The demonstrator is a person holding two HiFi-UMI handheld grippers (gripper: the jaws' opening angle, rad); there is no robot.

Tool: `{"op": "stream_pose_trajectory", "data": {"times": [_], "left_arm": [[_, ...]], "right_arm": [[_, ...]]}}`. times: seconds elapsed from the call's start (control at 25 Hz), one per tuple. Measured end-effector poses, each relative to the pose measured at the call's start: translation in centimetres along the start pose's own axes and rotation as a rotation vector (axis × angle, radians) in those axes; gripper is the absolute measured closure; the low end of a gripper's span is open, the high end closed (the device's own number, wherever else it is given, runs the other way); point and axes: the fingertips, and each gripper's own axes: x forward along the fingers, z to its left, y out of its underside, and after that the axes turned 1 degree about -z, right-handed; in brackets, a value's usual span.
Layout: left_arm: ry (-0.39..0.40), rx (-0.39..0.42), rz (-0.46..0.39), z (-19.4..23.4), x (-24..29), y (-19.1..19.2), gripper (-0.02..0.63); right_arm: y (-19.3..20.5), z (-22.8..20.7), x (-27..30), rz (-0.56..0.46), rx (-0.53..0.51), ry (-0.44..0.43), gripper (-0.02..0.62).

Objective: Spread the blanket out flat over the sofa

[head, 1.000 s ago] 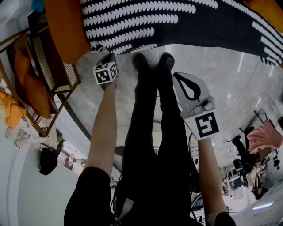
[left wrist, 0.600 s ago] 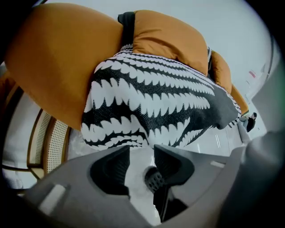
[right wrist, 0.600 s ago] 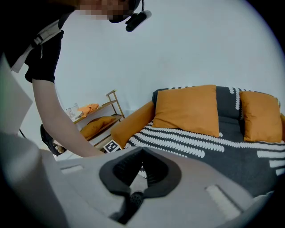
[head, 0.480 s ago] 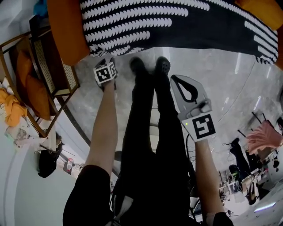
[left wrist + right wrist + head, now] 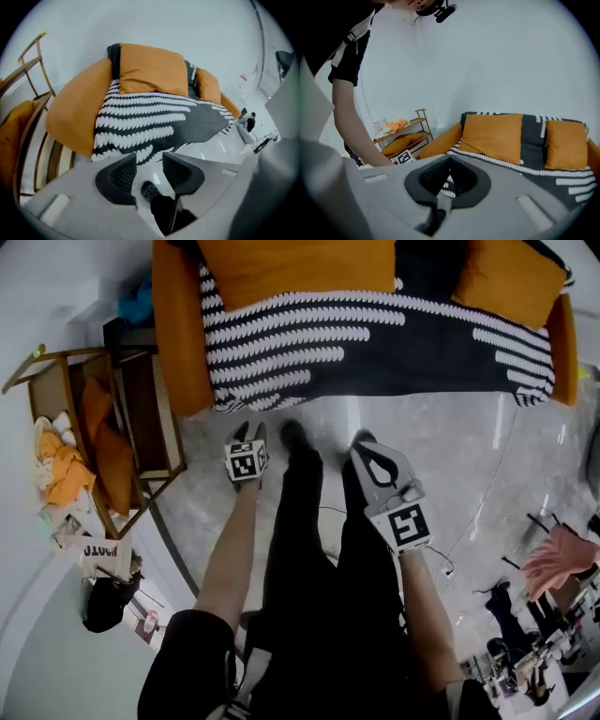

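L gripper (image 5: 248,434) jaws wide apart, closing a bit, nothing btwn them; hangs over floor (image 5: 459,456) just in front of sofa (image 5: 173,348). Blanket (image 5: 375,343), black w/ white pattern, lies spread across sofa seat, front edge draped over. R gripper (image 5: 361,444) jaws pressed together, empty, beside my leg.

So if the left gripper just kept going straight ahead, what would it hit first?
Probably the blanket, at its front edge hanging over the sofa, though depth is hard to judge. The left gripper has its jaws closing with nothing between them.
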Motion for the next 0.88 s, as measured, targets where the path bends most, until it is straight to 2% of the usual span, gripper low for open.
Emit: {"op": "stream_pose_trajectory", "data": {"times": [0.08,0.16,0.28,0.32,0.52,0.88], "left_arm": [[0.031,0.050,-0.038,-3.1,-1.8,-2.0,0.431],[0.052,0.066,-0.077,-6.2,-3.7,-4.1,0.439],[0.089,0.040,-0.146,-10.7,-6.3,-6.9,0.469],[0.102,0.031,-0.167,-12.2,-7.4,-7.5,0.493],[0.135,0.017,-0.267,-19.9,-13.4,-10.0,0.528],[0.239,0.105,-0.508,-30.9,-23.9,-17.1,0.577]], "right_arm": [[-1.0,-1.0,-1.7,-0.019,-0.008,0.012,0.592],[-1.9,-2.3,-3.6,-0.034,-0.025,0.030,0.592],[-3.4,-4.4,-6.4,-0.054,-0.053,0.061,0.592],[-3.7,-4.9,-7.4,-0.055,-0.053,0.065,0.592],[-5.6,-7.0,-13.8,-0.086,-0.038,0.065,0.594],[-10.9,-11.6,-22.9,-0.254,0.020,0.084,0.594]]}}
